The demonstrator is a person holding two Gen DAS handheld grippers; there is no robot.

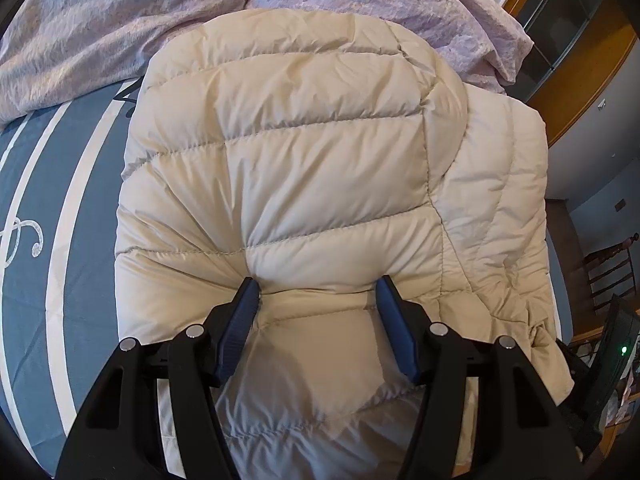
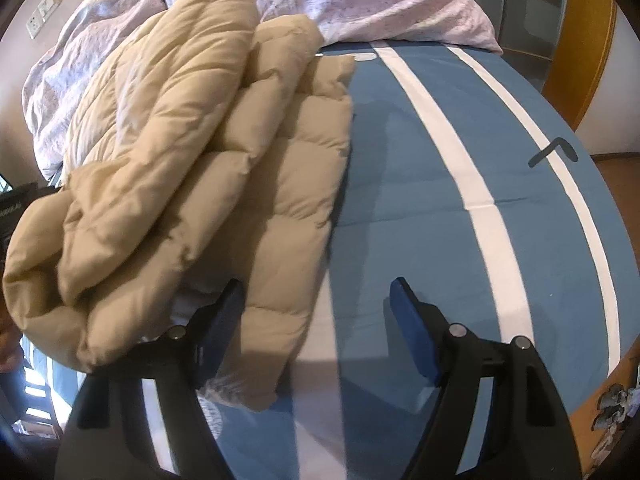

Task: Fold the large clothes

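We count one beige quilted jacket point(image 1: 304, 168), folded on the bed's blue, white-striped cover point(image 2: 420, 184), against the one crumpled lilac duvet point(image 1: 100, 24) at the far edge. We can read no label or writing. Our left tongs point(image 1: 318, 292) are spread, tips pressed down into the jacket's near panel, pinching nothing. Our right tongs point(image 2: 316, 296) are spread too, over the jacket's near edge and bare cover.

Two handheld grippers, black frames with blue pads

The left gripper point(image 1: 316, 300) and the right gripper point(image 2: 316, 304) look alike: angular black arms with slotted cut-outs, round silver pins behind the fingers, and ribbed blue pads point(image 1: 240, 332) lining the fingers' inner faces.
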